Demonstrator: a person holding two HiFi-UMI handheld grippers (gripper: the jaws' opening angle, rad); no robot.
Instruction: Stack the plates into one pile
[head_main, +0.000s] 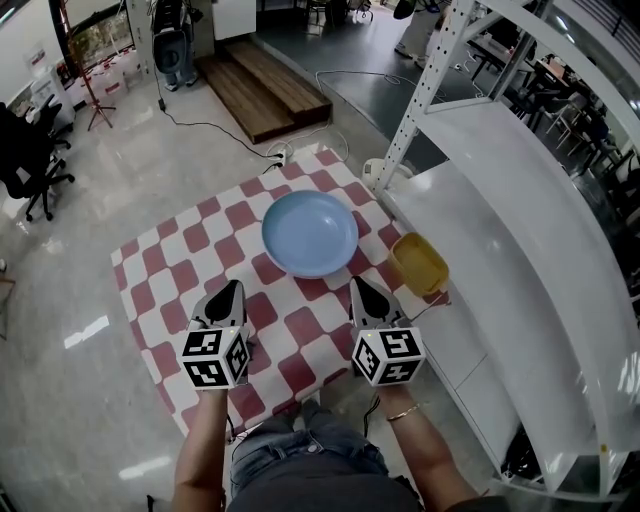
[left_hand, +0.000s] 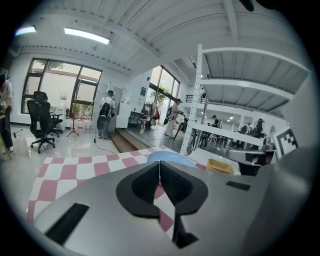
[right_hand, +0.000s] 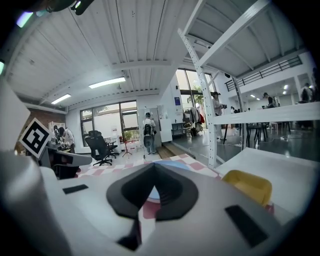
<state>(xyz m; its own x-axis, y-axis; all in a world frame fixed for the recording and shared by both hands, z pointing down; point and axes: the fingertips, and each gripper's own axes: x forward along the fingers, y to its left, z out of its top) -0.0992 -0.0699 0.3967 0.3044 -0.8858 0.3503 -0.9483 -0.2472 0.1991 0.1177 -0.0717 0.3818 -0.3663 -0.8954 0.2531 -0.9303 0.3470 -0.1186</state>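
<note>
Where the head view begins at its left, a black office chair (head_main: 30, 160) stands on the glossy floor (head_main: 90, 240), well apart from the desk. The desk is covered by a red-and-white checked cloth (head_main: 190, 250).

Over the near part of the cloth, the left gripper (head_main: 236, 288) is held in the person's left hand, its marker cube toward the camera. In the left gripper view its jaws are pressed together with nothing between them.

Ahead of both grippers, the blue plate (head_main: 310, 232) lies flat near the far middle of the cloth, apart from either gripper.

The right gripper (head_main: 356, 282) hangs level with the left one and just right of the plate's near edge. Its jaws are likewise closed and empty in the right gripper view.

Further right, the yellow plate (head_main: 418, 263) sits at the cloth's right edge, near the blue plate but not touching it. Beyond it stands the white shelf (head_main: 520, 240), with its perforated upright post (head_main: 425, 85).
</note>
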